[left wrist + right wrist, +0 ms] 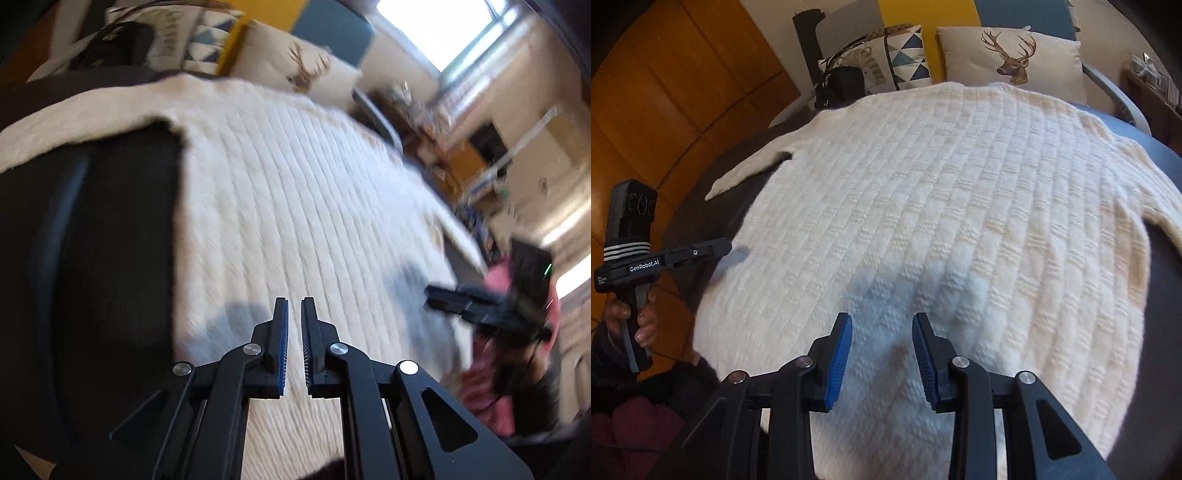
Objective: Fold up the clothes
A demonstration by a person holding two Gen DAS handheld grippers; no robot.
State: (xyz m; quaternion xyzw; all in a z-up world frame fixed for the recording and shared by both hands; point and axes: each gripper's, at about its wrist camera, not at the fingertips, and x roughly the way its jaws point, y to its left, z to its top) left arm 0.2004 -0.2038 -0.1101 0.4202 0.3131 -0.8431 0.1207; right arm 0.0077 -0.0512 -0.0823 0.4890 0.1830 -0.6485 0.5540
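A cream knitted sweater [923,206] lies spread flat over a dark seat [1167,332], sleeves out. Behind it sits a deer-print cushion [1012,55]. The right gripper [882,345] hovers above the hem, fingers spread; the left gripper [294,321] has fingers nearly together, pinching nothing.

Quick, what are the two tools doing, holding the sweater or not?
Left tool: nearly closed, a narrow gap, holding nothing, above the white sweater.
Right tool: open, holding nothing, above the sweater.
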